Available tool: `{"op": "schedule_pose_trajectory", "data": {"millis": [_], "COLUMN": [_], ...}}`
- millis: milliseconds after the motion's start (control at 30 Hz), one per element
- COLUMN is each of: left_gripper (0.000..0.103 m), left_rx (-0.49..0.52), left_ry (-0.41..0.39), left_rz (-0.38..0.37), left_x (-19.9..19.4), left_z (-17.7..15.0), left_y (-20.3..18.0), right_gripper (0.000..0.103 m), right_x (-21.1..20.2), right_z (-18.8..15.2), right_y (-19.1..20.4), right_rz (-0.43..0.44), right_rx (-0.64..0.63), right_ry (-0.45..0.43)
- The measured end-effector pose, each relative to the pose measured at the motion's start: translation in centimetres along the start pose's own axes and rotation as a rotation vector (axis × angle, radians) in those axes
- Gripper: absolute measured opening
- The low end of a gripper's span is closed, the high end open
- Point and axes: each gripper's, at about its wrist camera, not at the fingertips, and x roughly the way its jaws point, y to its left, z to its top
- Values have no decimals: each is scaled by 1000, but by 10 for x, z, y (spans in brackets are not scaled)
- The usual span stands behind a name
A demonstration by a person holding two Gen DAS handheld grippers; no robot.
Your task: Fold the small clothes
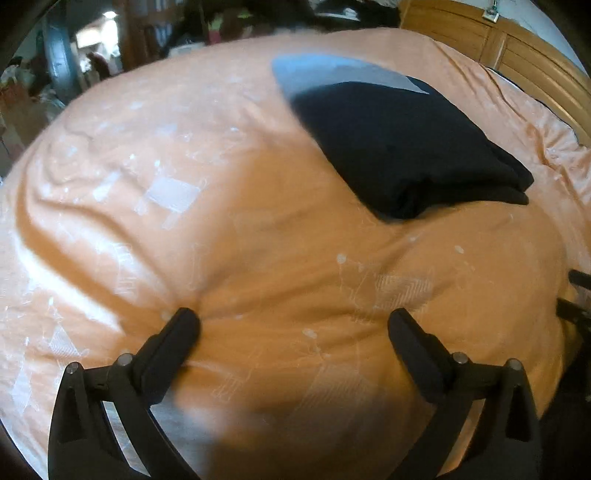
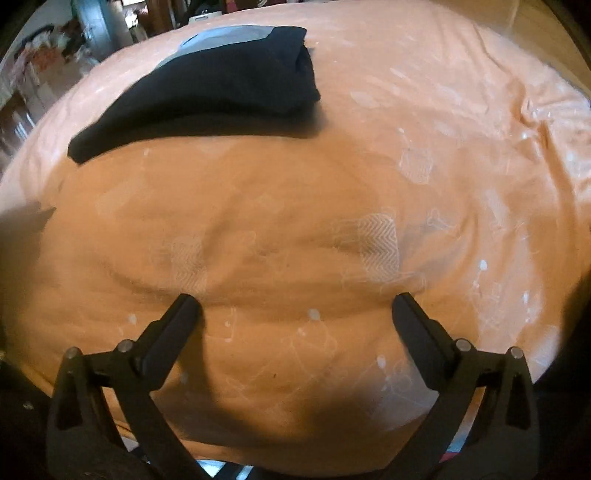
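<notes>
A folded dark navy garment (image 1: 402, 147) lies on the orange bedspread (image 1: 221, 229), resting on a grey folded piece (image 1: 325, 72) that shows behind it. In the right wrist view the same dark garment (image 2: 218, 92) sits at the upper left with the grey piece (image 2: 225, 35) peeking out beyond it. My left gripper (image 1: 293, 321) is open, low over bare bedspread, well short of the garment. My right gripper (image 2: 295, 306) is open too, over bare orange bedspread (image 2: 369, 166), nothing between its fingers.
A wooden headboard (image 1: 517, 51) borders the bed at the upper right of the left wrist view. Cluttered room furniture (image 1: 92, 55) lies beyond the far bed edge. Part of the other gripper (image 1: 576, 295) shows at the right edge.
</notes>
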Motion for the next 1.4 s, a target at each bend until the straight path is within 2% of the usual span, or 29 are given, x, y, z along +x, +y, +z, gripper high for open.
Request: {"op": "schedule_pose_trajectory", "data": {"millis": [100,233,333,400,567,1400], "left_gripper": [103,103,103,103,103,103], "left_rx": [-17,-15,-62,-63,-61,-58], "left_ry": [8,-42,-63,-62,-91,-123], "left_rz": [-15,-5,-49,-64,-89,-85], "left_x": [1,2,5,7,9,8], "left_z": [2,1,2,6,0,-4], "left_y": [3,1,6,9,14,11], "right_gripper": [103,103,103,103,103,103], "right_x": [6,7,10,4,9,11], "right_z": [1,3,8,6,9,7], "right_y": [-11,-12,-12,2,4,3], "right_rz": [43,29,12,10,-4,11], "right_rx": [30,34,26,32,55,44], "right_ry": [5,-10,-10,-33,-52,-61]}}
